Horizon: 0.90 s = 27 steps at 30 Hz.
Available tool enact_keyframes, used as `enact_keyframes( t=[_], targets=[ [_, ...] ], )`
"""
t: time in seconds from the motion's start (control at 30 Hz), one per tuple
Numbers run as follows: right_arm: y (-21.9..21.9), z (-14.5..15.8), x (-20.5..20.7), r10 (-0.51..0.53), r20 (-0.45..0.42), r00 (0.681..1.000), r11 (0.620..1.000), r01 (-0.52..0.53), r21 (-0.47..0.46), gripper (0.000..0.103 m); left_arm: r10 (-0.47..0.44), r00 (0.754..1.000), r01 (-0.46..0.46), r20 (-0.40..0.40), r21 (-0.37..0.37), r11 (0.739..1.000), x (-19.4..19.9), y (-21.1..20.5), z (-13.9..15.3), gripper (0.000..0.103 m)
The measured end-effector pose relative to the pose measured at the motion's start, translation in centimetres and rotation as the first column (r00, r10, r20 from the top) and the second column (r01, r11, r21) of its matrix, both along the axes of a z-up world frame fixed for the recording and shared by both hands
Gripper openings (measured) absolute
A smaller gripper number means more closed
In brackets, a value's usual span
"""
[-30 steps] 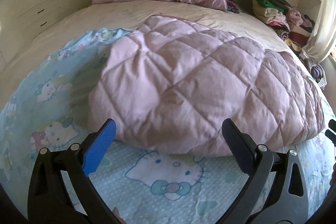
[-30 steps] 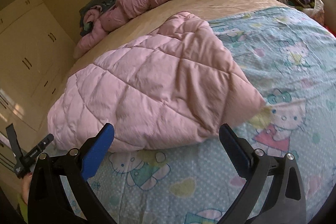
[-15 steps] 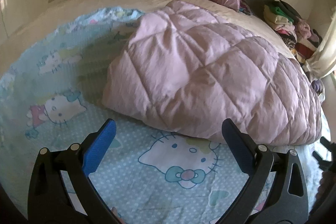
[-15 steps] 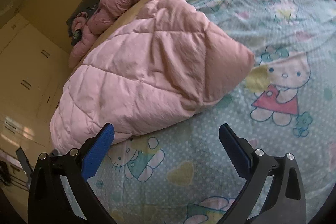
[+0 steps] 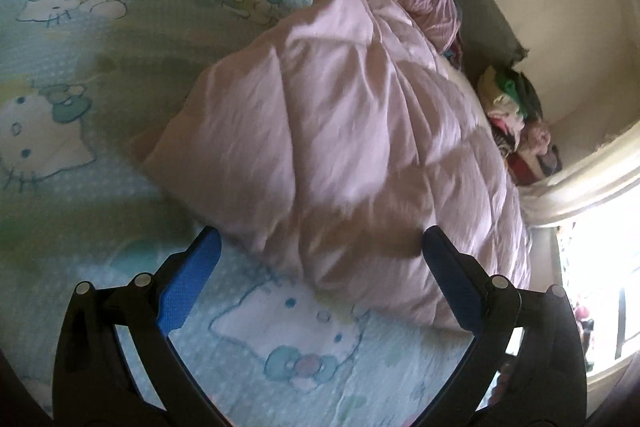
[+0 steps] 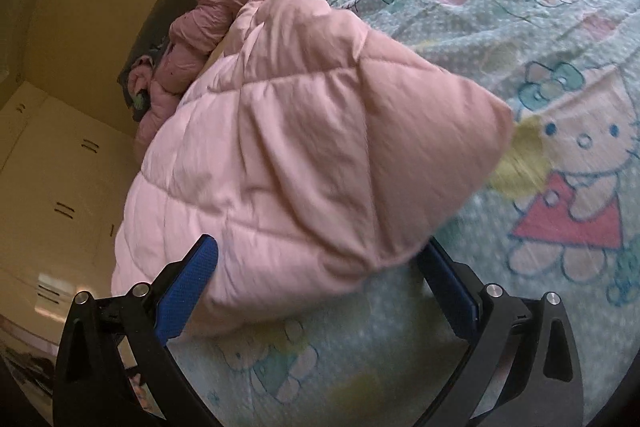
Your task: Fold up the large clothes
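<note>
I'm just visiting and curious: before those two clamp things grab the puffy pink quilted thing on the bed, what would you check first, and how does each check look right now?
1. Left gripper open wide enough to take fabric: ok.
2. Right gripper open: ok.
3. Near edge of the pink quilted garment lies between the left gripper's fingers: ok, though not yet touching as far as I can tell.
4. Its near edge also sits between the right gripper's fingers: ok.
5. Only the garment would be pinched, not the cartoon-cat bedsheet under it: cannot tell.
6. Garment lies neatly enough for the next fold: cannot tell, the pictures are blurred.
</note>
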State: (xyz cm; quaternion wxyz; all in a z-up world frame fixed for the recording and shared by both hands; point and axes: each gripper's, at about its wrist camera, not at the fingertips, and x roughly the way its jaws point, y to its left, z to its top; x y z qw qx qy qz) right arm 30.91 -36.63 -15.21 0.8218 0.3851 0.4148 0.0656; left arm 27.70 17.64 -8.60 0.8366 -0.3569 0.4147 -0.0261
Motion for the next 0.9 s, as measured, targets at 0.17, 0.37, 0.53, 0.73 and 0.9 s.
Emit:
enact_keyframes(
  t=[0.17, 0.37, 0.53, 0.73, 0.9],
  targets=[
    [-0.3, -0.2, 1.4, -0.018, 0.008, 1.0, 0.999, 0.018, 0.03, 0.099, 0.037, 0.999, -0.037, -0.008, -0.064, 0.997, 1.8, 0.5, -0.6, 0.095],
    [-0.2, -0.8, 3.2, -0.058, 0.022, 0.998, 0.995, 0.056, 0.084, 0.099, 0.116, 0.993, -0.118, -0.025, -0.181, 0.976, 3.4, 1.6, -2.0, 0.095],
    [-0.2, -1.1, 4.2, -0.074, 0.024, 0.997, 0.992, 0.071, 0.104, 0.099, 0.172, 0.985, -0.173, -0.021, -0.187, 0.967, 4.7, 1.5, -2.1, 0.095],
    [0.1, -1.2, 5.0, -0.045, 0.049, 0.998, 0.997, 0.041, 0.069, 0.092, 0.205, 0.979, -0.203, 0.011, -0.112, 0.973, 5.6, 0.8, -1.8, 0.095],
    [0.8, -0.3, 5.1, 0.013, 0.097, 0.995, 1.0, -0.015, 0.017, 0.061, 0.148, 0.985, -0.151, 0.092, 0.022, 0.988, 5.4, -0.3, 0.1, 0.056]
  ],
)
